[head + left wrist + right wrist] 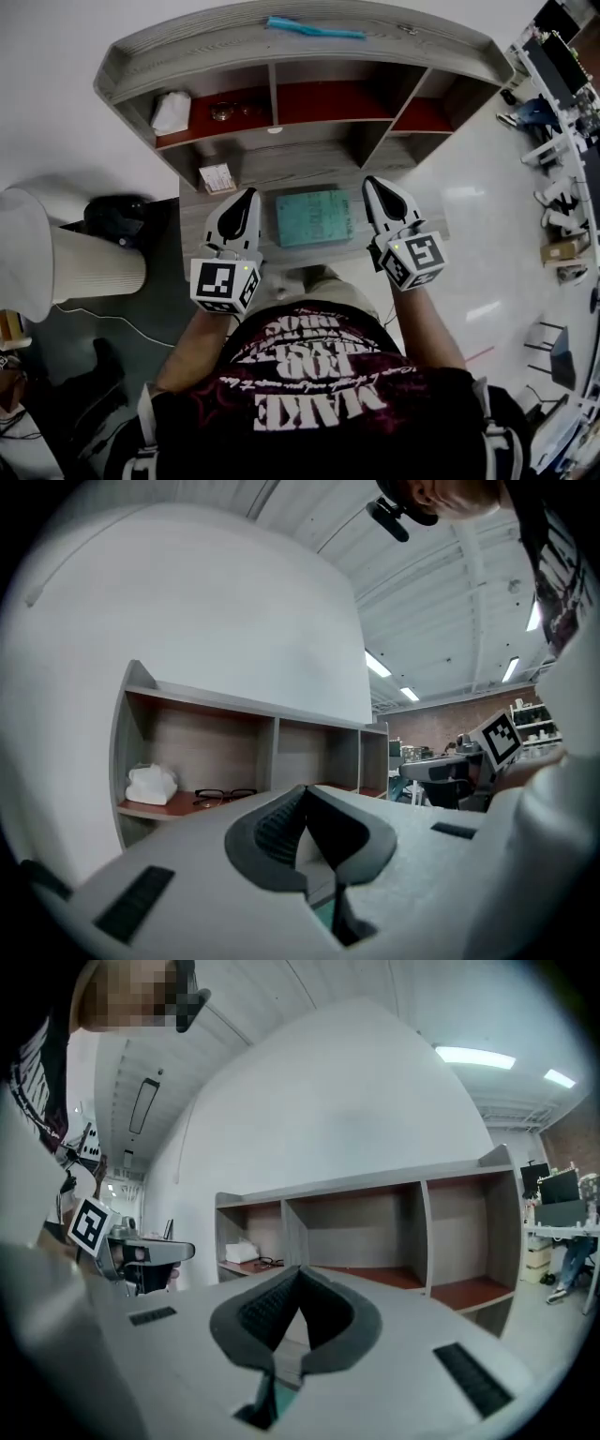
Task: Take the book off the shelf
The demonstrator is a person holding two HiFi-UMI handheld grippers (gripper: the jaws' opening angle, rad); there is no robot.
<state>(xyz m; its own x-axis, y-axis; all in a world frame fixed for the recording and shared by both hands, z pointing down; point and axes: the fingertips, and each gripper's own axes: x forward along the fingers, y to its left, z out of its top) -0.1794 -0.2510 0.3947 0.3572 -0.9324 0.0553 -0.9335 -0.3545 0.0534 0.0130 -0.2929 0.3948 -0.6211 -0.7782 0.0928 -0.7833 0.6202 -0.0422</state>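
The shelf (187,52) stands ahead of both hand-held grippers, at the far side of the table (309,161). The teal book (314,217) lies flat on the table, off the shelf. It sits between the two grippers, just right of the left hand-held gripper (249,195) and just left of the right hand-held gripper (371,183). Both point toward the shelf. Each has its jaws pressed together with nothing between them. A white bundle (172,112) and a pair of glasses (225,111) sit in the shelf compartment ahead and left of the left gripper. A small box (217,178) lies on the table just ahead of the left gripper. A thin blue item (314,28) rests on the shelf top.
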